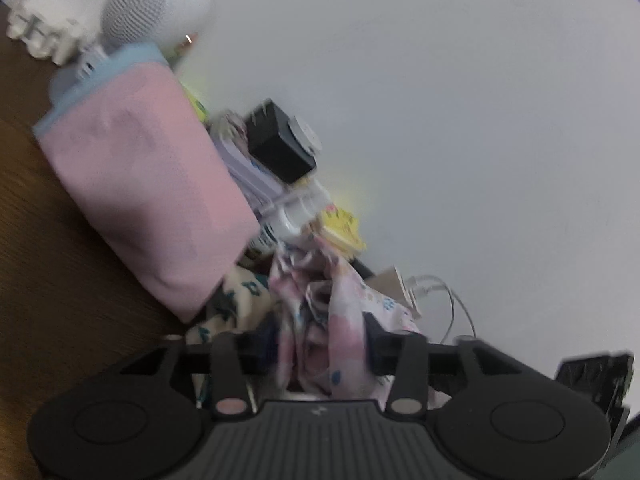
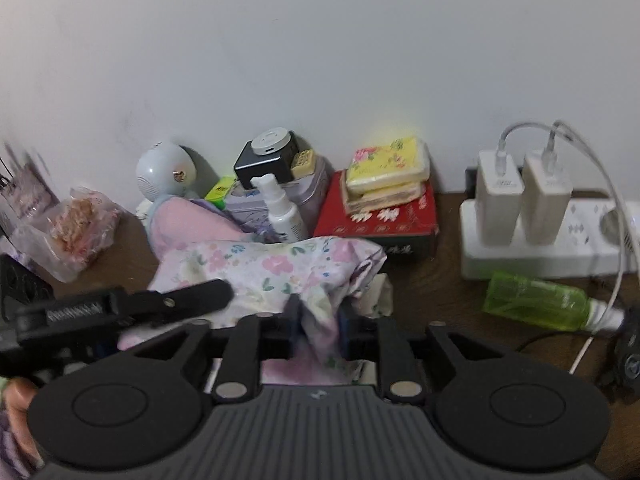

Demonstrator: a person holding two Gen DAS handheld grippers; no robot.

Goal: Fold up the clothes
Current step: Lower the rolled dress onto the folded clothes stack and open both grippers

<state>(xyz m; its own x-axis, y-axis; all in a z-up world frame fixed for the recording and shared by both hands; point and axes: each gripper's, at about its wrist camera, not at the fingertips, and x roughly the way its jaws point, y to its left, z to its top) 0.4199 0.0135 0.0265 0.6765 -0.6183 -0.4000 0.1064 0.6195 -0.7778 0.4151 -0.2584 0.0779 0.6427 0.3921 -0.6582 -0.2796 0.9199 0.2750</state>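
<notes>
A crumpled floral garment (image 2: 272, 264), pale pink with small flowers, lies on the brown table (image 2: 432, 288) in front of the clutter along the wall. My right gripper (image 2: 319, 330) stands open, and a fold of the garment hangs loosely between its pads. My left gripper (image 1: 320, 346) is open too, with a bunch of the same floral cloth (image 1: 344, 292) lying between its jaws. One of the left gripper's black fingers (image 2: 192, 294) shows in the right wrist view, resting on the garment's left side. A folded pink cloth on a blue one (image 1: 148, 184) is stacked just behind.
Along the wall stand a white round speaker (image 2: 164, 172), a black cube (image 2: 264, 160) on a tin, a spray bottle (image 2: 282, 208), a red box (image 2: 380, 216) with yellow tissue packs (image 2: 388, 164), and a power strip (image 2: 540, 248) with two chargers. A green bottle (image 2: 536, 300) lies at the right and a plastic bag (image 2: 76, 228) at the left.
</notes>
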